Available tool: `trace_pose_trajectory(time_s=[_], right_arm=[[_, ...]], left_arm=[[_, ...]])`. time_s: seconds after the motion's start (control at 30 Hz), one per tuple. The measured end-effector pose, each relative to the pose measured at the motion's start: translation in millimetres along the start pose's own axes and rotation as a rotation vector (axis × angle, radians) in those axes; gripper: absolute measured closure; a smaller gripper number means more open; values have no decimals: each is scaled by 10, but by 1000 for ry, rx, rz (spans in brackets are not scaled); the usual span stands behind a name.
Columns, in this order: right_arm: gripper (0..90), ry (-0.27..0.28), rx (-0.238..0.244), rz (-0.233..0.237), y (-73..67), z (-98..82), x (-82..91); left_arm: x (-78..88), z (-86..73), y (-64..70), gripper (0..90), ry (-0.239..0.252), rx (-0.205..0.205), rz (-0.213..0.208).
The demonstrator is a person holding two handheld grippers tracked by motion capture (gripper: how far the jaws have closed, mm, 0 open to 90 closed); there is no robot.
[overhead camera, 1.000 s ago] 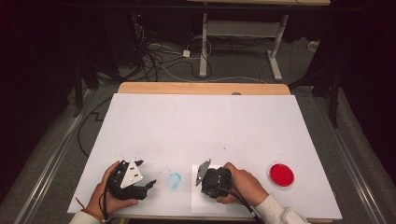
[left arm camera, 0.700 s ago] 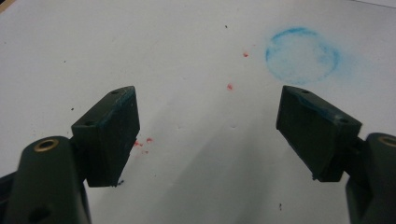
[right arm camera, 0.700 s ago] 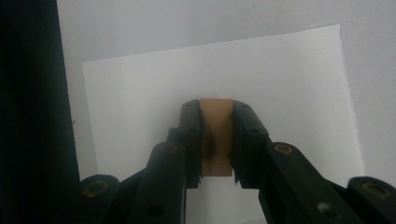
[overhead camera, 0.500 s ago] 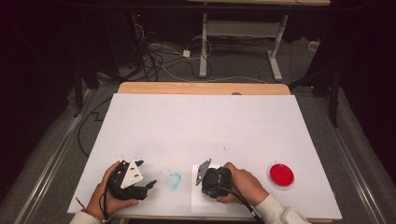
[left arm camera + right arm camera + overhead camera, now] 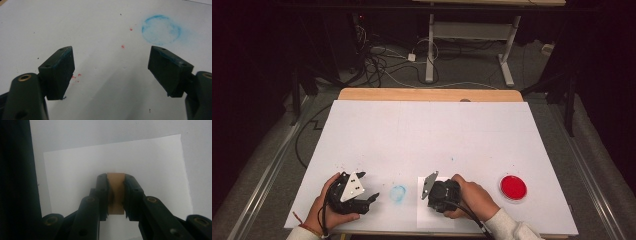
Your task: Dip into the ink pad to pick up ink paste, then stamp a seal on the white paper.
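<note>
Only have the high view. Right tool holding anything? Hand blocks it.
Observer: Yes. The right tool is shut on a small tan block, over a white paper sheet.
Operator: Left tool?
Observer: The left tool is open, nothing between its jaws.
Operator: That blue mark, anything more?
Observer: The blue ring stain is a smudged circle; tiny red specks lie near it on the table.
</note>
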State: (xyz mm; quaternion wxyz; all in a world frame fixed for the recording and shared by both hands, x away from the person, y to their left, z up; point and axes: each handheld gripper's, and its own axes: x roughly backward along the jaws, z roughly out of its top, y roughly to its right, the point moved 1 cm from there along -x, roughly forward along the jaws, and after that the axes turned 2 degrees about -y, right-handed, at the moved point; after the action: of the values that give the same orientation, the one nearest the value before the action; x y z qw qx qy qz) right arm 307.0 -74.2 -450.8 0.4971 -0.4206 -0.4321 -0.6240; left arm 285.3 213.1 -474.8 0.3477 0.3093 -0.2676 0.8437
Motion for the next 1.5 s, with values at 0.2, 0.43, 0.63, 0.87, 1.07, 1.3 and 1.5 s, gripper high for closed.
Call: trace_pose_trajectory(time_s=[0.2, 0.43, 0.63, 0.87, 1.07, 1.3, 1.5], right_arm=[[765, 101, -30, 18, 72, -40, 204], [765, 156, -56, -29, 113, -121, 364], [764, 178, -64, -43, 131, -178, 408], [764, 188, -70, -50, 135, -218, 444], [764, 193, -69, -52, 132, -238, 473], [765, 205, -83, -72, 145, -282, 536], [764, 218, -96, -83, 167, -317, 589]], left_arm=[[-24, -11, -35, 207, 0, -1, 2], [-12, -21, -33, 207, 5, 1, 4], [-17, -17, -32, 207, 2, -2, 1], [-12, -31, -38, 207, 4, 6, -1], [-2, -38, -40, 207, 1, 5, 1], [7, -32, -20, 207, -1, 5, 2], [3, -37, -33, 207, 2, 8, 3]])
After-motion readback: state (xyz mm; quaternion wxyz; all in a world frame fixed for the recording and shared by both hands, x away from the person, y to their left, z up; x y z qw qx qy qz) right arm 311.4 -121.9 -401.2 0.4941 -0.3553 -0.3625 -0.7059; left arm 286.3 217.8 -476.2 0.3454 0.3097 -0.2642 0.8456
